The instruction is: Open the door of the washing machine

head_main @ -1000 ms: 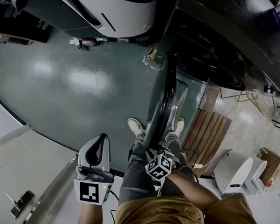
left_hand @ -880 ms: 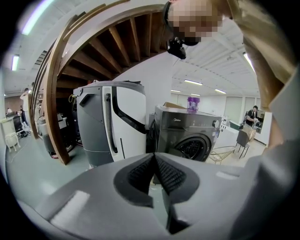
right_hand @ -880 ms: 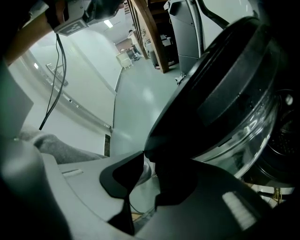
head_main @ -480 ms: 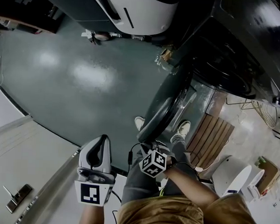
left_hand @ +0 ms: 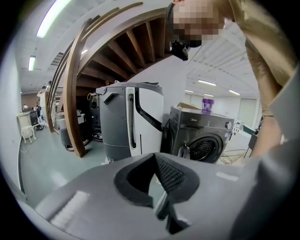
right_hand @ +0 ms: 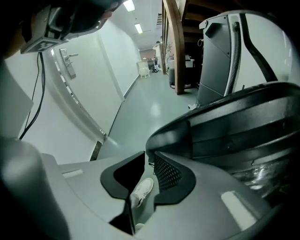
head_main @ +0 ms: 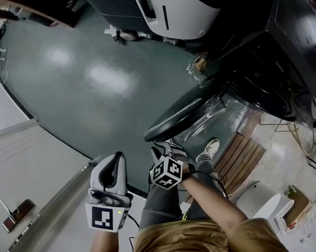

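My right claw (right_hand: 149, 158) is a little bit apart, holding nothing, right by the rim of the door (right_hand: 225, 117), swung wide from the washing machine (head_main: 263, 85). My left claw (left_hand: 155, 157) is pinched together and empty.

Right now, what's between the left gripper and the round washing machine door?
Only bare, shiny grey-green floor; the head view shows nothing else between the left gripper and the dark round door.

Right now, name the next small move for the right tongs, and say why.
Probably swing the door a little wider with the right tongs. It stands only part open, its rim lies right by the tongs, and they are slightly apart with nothing between them.
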